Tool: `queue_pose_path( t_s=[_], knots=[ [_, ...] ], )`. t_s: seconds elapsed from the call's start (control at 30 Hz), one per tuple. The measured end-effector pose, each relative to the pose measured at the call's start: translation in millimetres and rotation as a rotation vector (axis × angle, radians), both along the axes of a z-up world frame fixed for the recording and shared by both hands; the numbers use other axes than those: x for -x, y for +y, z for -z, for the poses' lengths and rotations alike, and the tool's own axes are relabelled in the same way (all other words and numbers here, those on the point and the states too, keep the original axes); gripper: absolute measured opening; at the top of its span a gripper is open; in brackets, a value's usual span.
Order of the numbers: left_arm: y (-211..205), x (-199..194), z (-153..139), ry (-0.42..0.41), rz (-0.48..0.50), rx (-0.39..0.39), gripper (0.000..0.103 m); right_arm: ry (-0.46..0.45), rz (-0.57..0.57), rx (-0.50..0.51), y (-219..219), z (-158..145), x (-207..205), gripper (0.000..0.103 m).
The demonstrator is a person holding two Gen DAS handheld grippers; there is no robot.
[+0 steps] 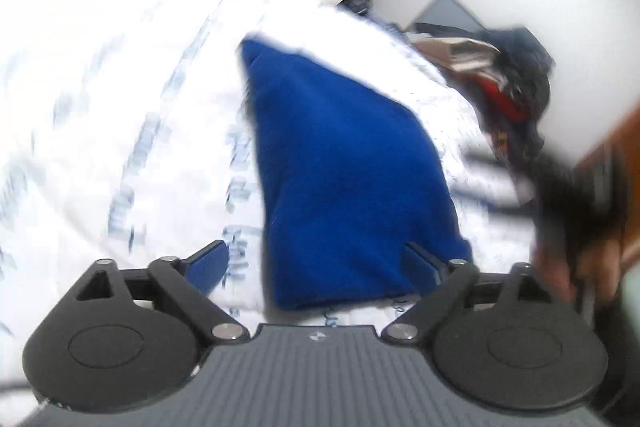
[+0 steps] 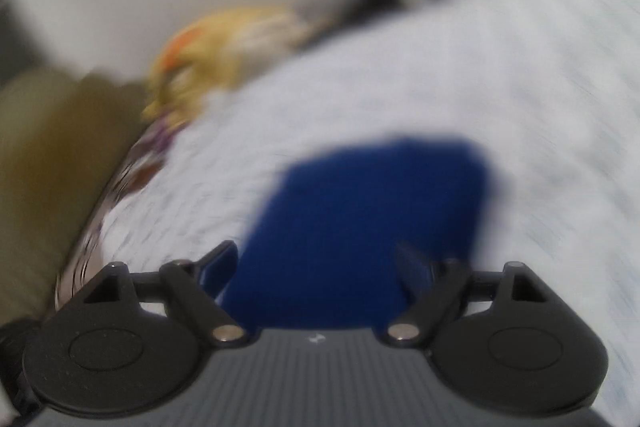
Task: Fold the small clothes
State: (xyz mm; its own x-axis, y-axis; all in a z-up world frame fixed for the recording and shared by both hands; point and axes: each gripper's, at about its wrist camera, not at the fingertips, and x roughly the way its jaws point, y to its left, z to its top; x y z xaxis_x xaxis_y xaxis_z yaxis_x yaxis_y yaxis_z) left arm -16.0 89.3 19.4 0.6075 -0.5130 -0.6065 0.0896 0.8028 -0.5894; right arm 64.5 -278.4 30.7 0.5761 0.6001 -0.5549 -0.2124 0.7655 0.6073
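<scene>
A folded blue cloth (image 1: 344,171) lies flat on a white sheet with blue print (image 1: 120,87). My left gripper (image 1: 316,263) is open, its blue-padded fingers spread wide over the cloth's near edge, holding nothing. In the right wrist view the same blue cloth (image 2: 360,223) lies on the white sheet (image 2: 460,87). My right gripper (image 2: 320,263) is open too, fingers wide apart above the cloth's near end. Both views are blurred by motion.
A heap of dark and red clothes (image 1: 516,91) sits at the sheet's right edge in the left wrist view, with a hand and the other gripper (image 1: 576,227) below it. A yellow and orange bundle (image 2: 212,55) and an olive cushion (image 2: 52,163) lie left in the right wrist view.
</scene>
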Motion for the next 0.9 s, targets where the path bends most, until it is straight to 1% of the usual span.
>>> queue_pose_path(
  t_s=[0.03,0.07,0.1,0.13,0.17,0.2,0.23,0.33,0.37,0.4,0.43,0.47,0.5,0.53,0.57,0.6,0.63,0.67,0.7,0.77,0.8,0.83,0.87,0.9],
  knots=[
    [1.0,-2.2,0.7,0.004,-0.002,0.022,0.083,0.057,0.016,-0.028,-11.5,11.8,6.5,0.087],
    [-0.4,-5.9,1.8,0.019,0.01,0.037,0.078,0.106,0.006,-0.04,-16.9,22.7,11.7,0.087],
    [-3.2,-8.5,3.5,0.038,0.027,0.041,0.058,0.13,-0.012,-0.032,-16.0,31.3,16.8,0.086],
    [-9.0,-13.2,5.0,0.065,0.043,0.023,0.022,0.091,-0.029,-0.009,-11.9,31.7,24.5,0.081],
    [-14.7,-19.3,4.3,0.086,0.047,-0.031,0.011,0.08,-0.06,0.034,-3.8,30.4,29.4,0.058],
    [-18.1,-21.1,0.2,0.073,0.064,-0.07,0.013,0.097,-0.097,0.082,5.6,31.2,29.7,0.031],
    [-19.3,-22.0,-5.4,0.069,0.08,-0.109,0.013,0.09,-0.111,0.117,11.1,30.5,30.7,0.01],
    [-13.1,-11.9,-25.5,0.001,0.126,-0.236,0.013,0.037,-0.16,0.177,17.2,19.2,38.7,0.01],
    [-13.2,-13.5,-26.6,-0.002,0.137,-0.278,0.013,0.023,-0.169,0.202,18.4,18.9,43.5,0.01],
    [-14.6,-13.4,-23.9,0.002,0.147,-0.321,0.016,0.018,-0.176,0.243,20.8,25.8,48.8,0.01],
    [-15.2,-10.7,-19.0,0.003,0.148,-0.348,0.019,-0.025,-0.179,0.245,20.0,29.2,52.9,0.01],
    [-14.5,-7.2,-18.3,-0.003,0.149,-0.351,0.02,-0.038,-0.181,0.234,18.0,31.4,53.3,0.01],
    [-13.4,-4.1,-23.6,-0.016,0.152,-0.344,0.02,-0.016,-0.18,0.21,14.4,30.5,50.9,0.013],
    [-14.0,1.4,-30.2,-0.046,0.147,-0.348,0.022,0.018,-0.167,0.193,11.5,27.4,46.4,0.02],
    [-16.6,7.5,-38.9,-0.098,0.137,-0.363,0.024,0.03,-0.137,0.186,6.8,19.9,43.0,0.032],
    [-22.3,9.2,-47.1,-0.152,0.146,-0.368,0.035,-0.001,-0.091,0.179,1.2,9.3,40.3,0.037],
    [-27.9,9.6,-54.0,-0.194,0.162,-0.36,0.052,-0.061,-0.046,0.164,-3.7,-2.4,38.4,0.043],
    [-37.0,9.1,-56.3,-0.224,0.173,-0.352,0.062,-0.116,-0.015,0.146,-4.4,-15.1,33.0,0.045],
    [-46.9,8.6,-56.6,-0.243,0.187,-0.352,0.073,-0.15,-0.009,0.134,0.5,-26.5,24.0,0.046],
    [-67.3,0.6,-44.8,-0.238,0.227,-0.384,0.073,-0.174,-0.069,0.142,25.1,-40.2,-1.2,0.048],
    [-75.7,-6.2,-34.3,-0.212,0.241,-0.412,0.069,-0.169,-0.12,0.16,41.6,-41.2,-15.7,0.05],
    [-82.0,-14.2,-20.0,-0.178,0.245,-0.452,0.063,-0.161,-0.161,0.202,58.6,-37.7,-30.3,0.054],
    [-83.9,-11.0,-13.8,-0.207,0.238,-0.48,0.064,-0.146,-0.19,0.282,75.0,-28.1,-43.3,0.053],
    [-84.5,-9.8,-9.5,-0.234,0.25,-0.496,0.067,-0.1,-0.211,0.399,89.0,-11.2,-56.6,0.053]
  ],
)
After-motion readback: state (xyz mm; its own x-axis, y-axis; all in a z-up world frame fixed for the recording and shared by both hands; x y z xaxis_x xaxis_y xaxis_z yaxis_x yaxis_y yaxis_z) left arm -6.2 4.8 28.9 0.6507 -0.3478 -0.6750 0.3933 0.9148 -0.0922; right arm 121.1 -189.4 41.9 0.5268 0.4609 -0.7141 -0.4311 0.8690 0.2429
